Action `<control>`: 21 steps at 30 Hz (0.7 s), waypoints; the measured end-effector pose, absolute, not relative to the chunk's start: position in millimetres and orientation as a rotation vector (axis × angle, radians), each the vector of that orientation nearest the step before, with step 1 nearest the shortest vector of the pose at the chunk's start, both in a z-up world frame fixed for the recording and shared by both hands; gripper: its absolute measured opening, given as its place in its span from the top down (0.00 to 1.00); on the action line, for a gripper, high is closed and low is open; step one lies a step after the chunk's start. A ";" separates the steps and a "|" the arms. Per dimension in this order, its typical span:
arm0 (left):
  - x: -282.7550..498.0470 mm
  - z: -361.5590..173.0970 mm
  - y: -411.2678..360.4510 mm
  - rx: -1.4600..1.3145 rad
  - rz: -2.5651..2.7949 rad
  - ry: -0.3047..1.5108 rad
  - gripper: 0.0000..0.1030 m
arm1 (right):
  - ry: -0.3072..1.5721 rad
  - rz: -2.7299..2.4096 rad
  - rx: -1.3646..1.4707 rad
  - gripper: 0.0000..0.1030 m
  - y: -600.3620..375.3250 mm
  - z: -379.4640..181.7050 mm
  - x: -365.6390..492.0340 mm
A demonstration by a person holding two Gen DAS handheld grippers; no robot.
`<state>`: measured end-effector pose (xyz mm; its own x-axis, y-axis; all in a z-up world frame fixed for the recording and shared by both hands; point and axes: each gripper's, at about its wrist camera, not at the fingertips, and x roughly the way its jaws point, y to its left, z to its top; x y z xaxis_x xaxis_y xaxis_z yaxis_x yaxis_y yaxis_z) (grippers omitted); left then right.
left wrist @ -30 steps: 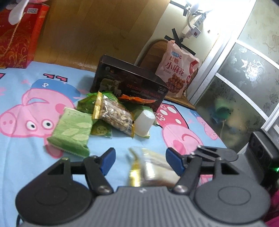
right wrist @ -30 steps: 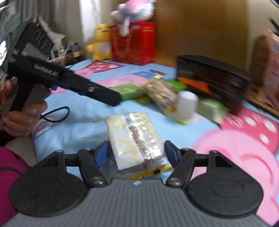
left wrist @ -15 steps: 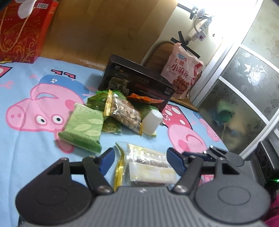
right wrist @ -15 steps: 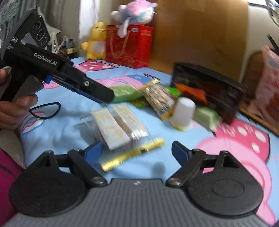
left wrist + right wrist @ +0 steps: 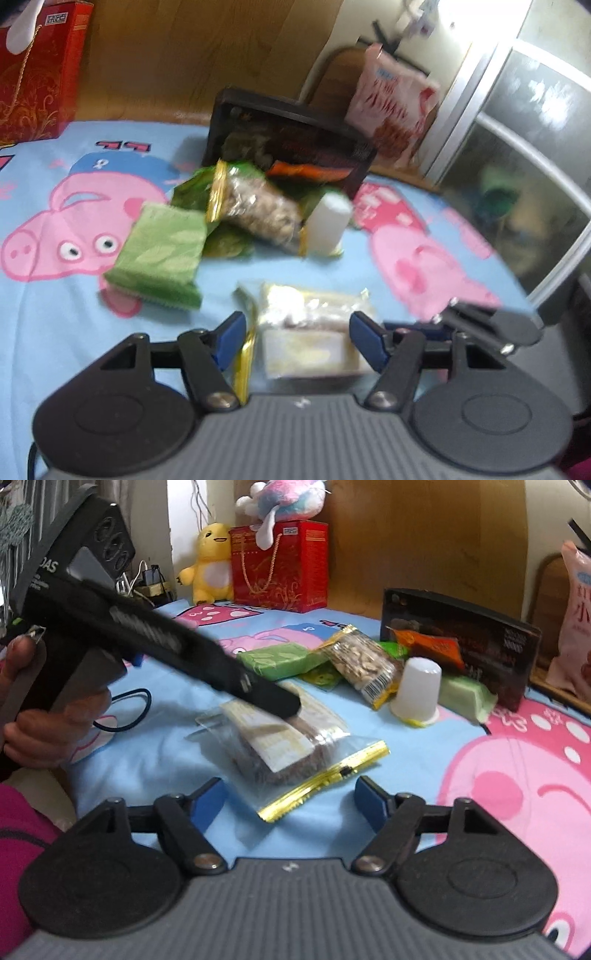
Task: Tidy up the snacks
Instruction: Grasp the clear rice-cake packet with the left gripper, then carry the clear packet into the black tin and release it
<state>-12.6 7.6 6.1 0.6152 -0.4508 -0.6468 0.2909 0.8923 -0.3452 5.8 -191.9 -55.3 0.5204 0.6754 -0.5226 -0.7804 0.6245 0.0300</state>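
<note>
A clear cake packet with a gold edge (image 5: 306,332) lies on the blue cartoon cloth, between the open fingers of my left gripper (image 5: 297,334); no pad touches it. In the right wrist view the same packet (image 5: 291,753) lies just beyond my open right gripper (image 5: 291,801), with the left gripper's body (image 5: 177,650) over its far end. Behind is a pile: a green packet (image 5: 159,254), a nut packet (image 5: 255,210), a white cup (image 5: 327,225) and a dark box (image 5: 291,147) on its side with an orange packet (image 5: 306,171).
A red gift bag (image 5: 280,565) and a yellow plush toy (image 5: 212,561) stand at the cloth's far left. A pink snack bag (image 5: 395,107) leans on a chair behind the box. A black cable loop (image 5: 125,709) lies by the hand.
My right gripper has opened, let go of the cake packet and backed off. My left gripper has closed in so the packet now lies between its open fingers.
</note>
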 end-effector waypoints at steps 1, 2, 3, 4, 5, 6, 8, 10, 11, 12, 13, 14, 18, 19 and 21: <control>-13.3 5.5 9.2 -0.228 -0.435 0.802 0.38 | 0.525 0.882 -0.218 0.29 -191.0 -55.0 7.1; -13.2 5.0 10.5 -0.239 -0.440 0.807 0.38 | 0.524 0.882 -0.214 0.32 -190.0 -54.6 8.3; -13.2 4.2 11.6 -0.254 -0.447 0.811 0.41 | 0.521 0.882 -0.212 0.37 -189.1 -54.4 9.6; -13.3 3.2 12.8 -0.281 -0.466 0.818 0.44 | 0.519 0.882 -0.206 0.40 -188.3 -53.9 10.8; -13.7 3.5 13.2 -0.300 -0.477 0.817 0.45 | 0.518 0.882 -0.197 0.43 -187.7 -52.9 11.8; -15.0 5.6 12.7 -0.300 -0.474 0.810 0.46 | 0.519 0.887 -0.186 0.47 -187.7 -52.3 12.7; -15.4 11.4 12.7 -0.301 -0.474 0.792 0.46 | 0.519 0.885 -0.170 0.51 -189.0 -49.6 13.7; -12.4 20.2 14.7 -0.319 -0.488 0.772 0.46 | 0.489 0.880 -0.150 0.51 -193.3 -42.5 14.0; -9.2 25.6 14.9 -0.325 -0.495 0.762 0.46 | 0.470 0.877 -0.135 0.51 -196.2 -37.2 15.3; -4.6 32.3 14.8 -0.328 -0.503 0.747 0.46 | 0.449 0.871 -0.117 0.51 -199.6 -31.0 18.0; 2.3 41.5 14.0 -0.325 -0.513 0.726 0.46 | 0.425 0.863 -0.098 0.51 -202.9 -24.2 21.9; 10.4 50.3 12.3 -0.320 -0.519 0.706 0.46 | 0.402 0.853 -0.081 0.51 -205.8 -17.7 27.1; 50.4 87.3 -1.5 -0.277 -0.521 0.612 0.46 | 0.327 0.790 -0.033 0.51 -214.0 12.5 65.4; 63.7 95.9 -7.7 -0.258 -0.514 0.588 0.46 | 0.312 0.774 -0.032 0.51 -214.5 17.5 75.8; 91.0 107.9 -20.7 -0.224 -0.496 0.548 0.46 | 0.291 0.731 -0.025 0.52 -215.3 27.2 103.8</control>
<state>91.0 -20.7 107.9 0.7403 -0.5063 -0.4424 0.3897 0.8593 -0.3314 103.8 -215.3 27.2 0.7057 0.6546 -0.2710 -0.6616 0.7457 0.0784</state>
